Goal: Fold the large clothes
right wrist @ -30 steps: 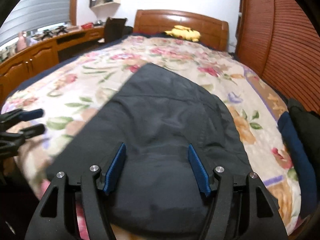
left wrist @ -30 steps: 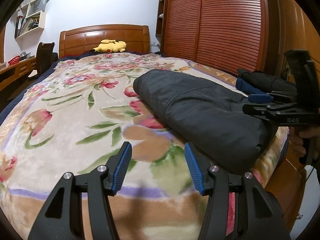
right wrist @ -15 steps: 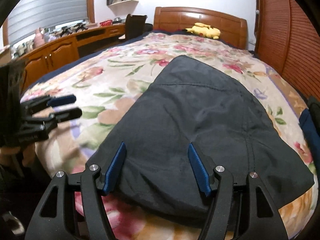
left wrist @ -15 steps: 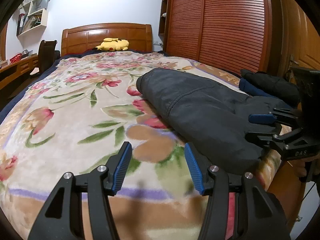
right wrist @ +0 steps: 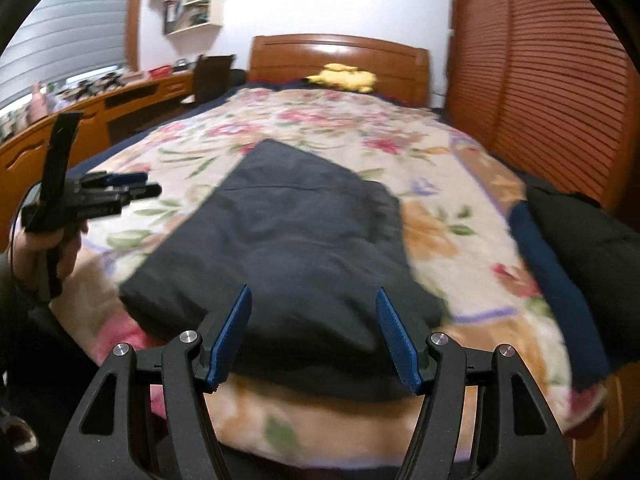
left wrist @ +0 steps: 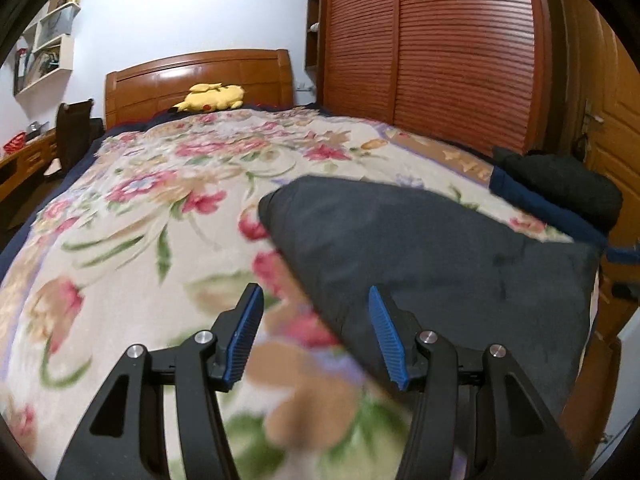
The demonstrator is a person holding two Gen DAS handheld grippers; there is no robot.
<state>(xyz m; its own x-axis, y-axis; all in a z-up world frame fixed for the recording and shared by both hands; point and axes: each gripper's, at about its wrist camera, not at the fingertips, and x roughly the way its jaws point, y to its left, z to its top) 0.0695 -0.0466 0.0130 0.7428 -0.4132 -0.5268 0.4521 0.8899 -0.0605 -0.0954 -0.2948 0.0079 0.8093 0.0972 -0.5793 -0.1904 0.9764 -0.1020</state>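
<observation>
**Dark garment folded on the flowered bed, both grippers empty**

While both grippers hang above the foot of the bed, we see the dark garment lying folded into a thick, flat slab on the floral blanket. Its cloth is charcoal to near-black, matte and slightly puffy, with a rounded fold at the far end and a faint seam line running across the upper part. In the right wrist view the near edge of the garment sits just beyond and between the jaws, hanging close to the blanket's lower border. The right gripper has its jaws spread about midway, blue pads facing each other with nothing pinched; the cloth lies beyond them, not touched.

In the left wrist view the same garment lies ahead and to the right of the jaws, its near left edge passing behind the right-hand pad. The left gripper also stands about half open and grips nothing; only blanket shows between its pads. We also see it from the side in the right wrist view, carried in a hand well to the left of the garment.

Further to the right of the jaws, a second pile of dark clothes rests at the blanket's edge, apart from the folded piece. A yellow plush toy lies far beyond, by the wooden headboard.
</observation>
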